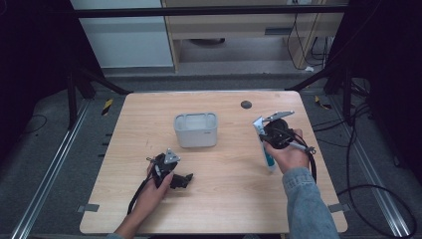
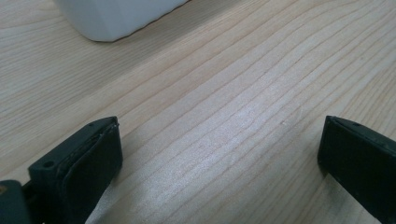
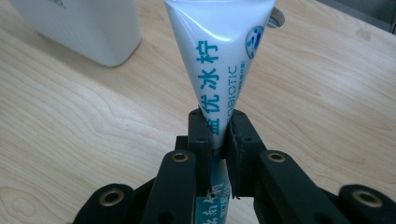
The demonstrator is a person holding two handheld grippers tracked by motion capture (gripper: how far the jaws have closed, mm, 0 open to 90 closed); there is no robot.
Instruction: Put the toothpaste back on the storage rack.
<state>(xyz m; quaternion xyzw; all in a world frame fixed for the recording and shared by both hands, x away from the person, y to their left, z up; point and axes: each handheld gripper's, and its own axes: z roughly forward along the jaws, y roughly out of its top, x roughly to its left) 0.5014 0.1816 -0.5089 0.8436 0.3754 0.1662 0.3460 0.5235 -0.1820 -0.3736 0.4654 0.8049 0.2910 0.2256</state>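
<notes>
The right gripper [image 3: 218, 135] is clamped on a white tube [image 3: 219, 60] with blue lettering; in the right gripper view its two black jaws pinch the tube near the middle of its length, the broad crimped end fanning out above them and the narrower part running down between the linkages; the tube stands roughly upright in that view and its flat face is turned to the camera. In the high view the right gripper [image 1: 266, 138] sits at the right side of the wooden table [image 1: 224, 199], held in the person's right hand [image 1: 287, 154], which comes up from a denim sleeve [image 1: 306, 199]; the tube [image 1: 263, 142] runs from the far end down toward the near edge, tilted slightly, and whether its lower end touches the wood cannot be told.

The left gripper [image 1: 186, 180] lies low at the near left of the table in the left hand [image 1: 154, 186]; in the left gripper view its jaws stand wide apart with bare wood between them, gripping nothing.

A white rectangular container [image 1: 195, 130] stands near the middle of the table, between the two grippers and farther off; it is well apart from the tube; its corner shows at the far left in both gripper views. A small dark round spot [image 1: 246, 104] marks the table's far right part.
</notes>
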